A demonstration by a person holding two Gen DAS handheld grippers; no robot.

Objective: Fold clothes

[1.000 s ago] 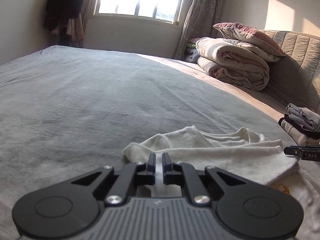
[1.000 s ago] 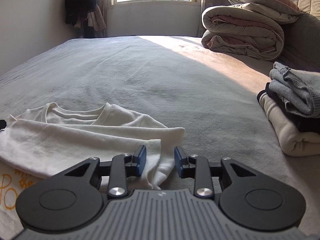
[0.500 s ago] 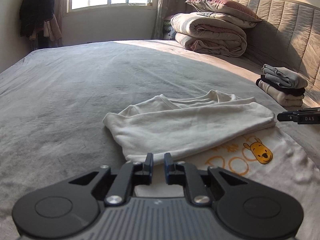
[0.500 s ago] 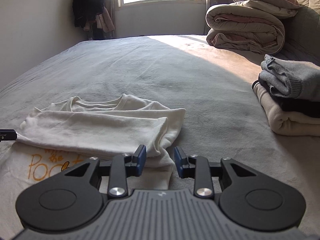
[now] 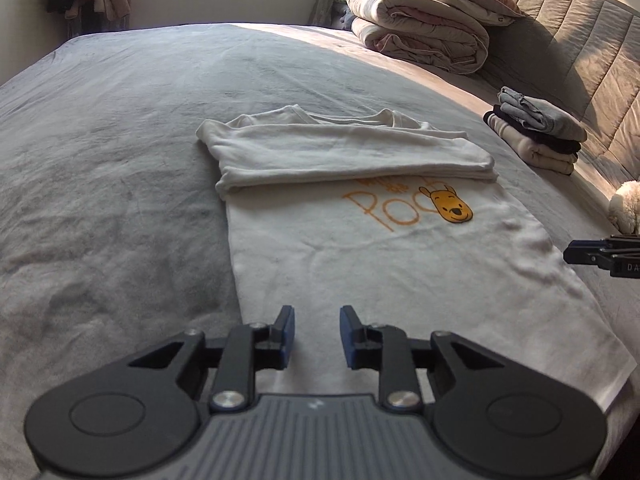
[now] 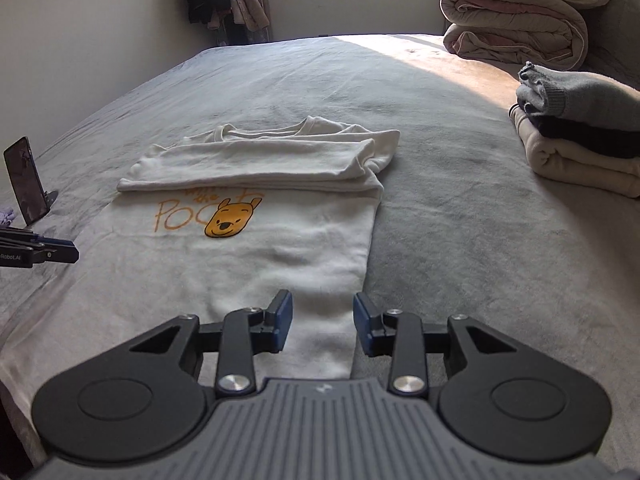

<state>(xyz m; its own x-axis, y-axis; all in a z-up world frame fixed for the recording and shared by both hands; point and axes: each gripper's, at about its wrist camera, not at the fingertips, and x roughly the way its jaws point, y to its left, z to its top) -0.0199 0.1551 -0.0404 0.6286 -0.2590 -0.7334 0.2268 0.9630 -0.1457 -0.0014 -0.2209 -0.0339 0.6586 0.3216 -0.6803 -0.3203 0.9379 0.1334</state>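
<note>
A white T-shirt (image 5: 360, 248) (image 6: 248, 256) with an orange bear print lies flat on the grey bed, sleeves folded across its top. My left gripper (image 5: 316, 332) hovers open over the shirt's near left hem, nothing between its fingers. My right gripper (image 6: 322, 322) is open too, over the near right hem, straddling the shirt's right edge. Each gripper's tip shows in the other's view: the right one (image 5: 600, 258) at the right border, the left one (image 6: 40, 254) at the left border.
A stack of folded clothes (image 5: 536, 136) (image 6: 580, 136) sits right of the shirt. A rolled duvet with a pillow (image 5: 424, 28) (image 6: 516, 24) lies at the headboard. A phone on a stand (image 6: 26, 180) stands at the left. A white plush (image 5: 626, 206) lies at the right.
Both grippers drew back from the folded sleeves to the shirt's hem and rose. The left gripper, nearly shut before, has opened wider; the right one also widened.
</note>
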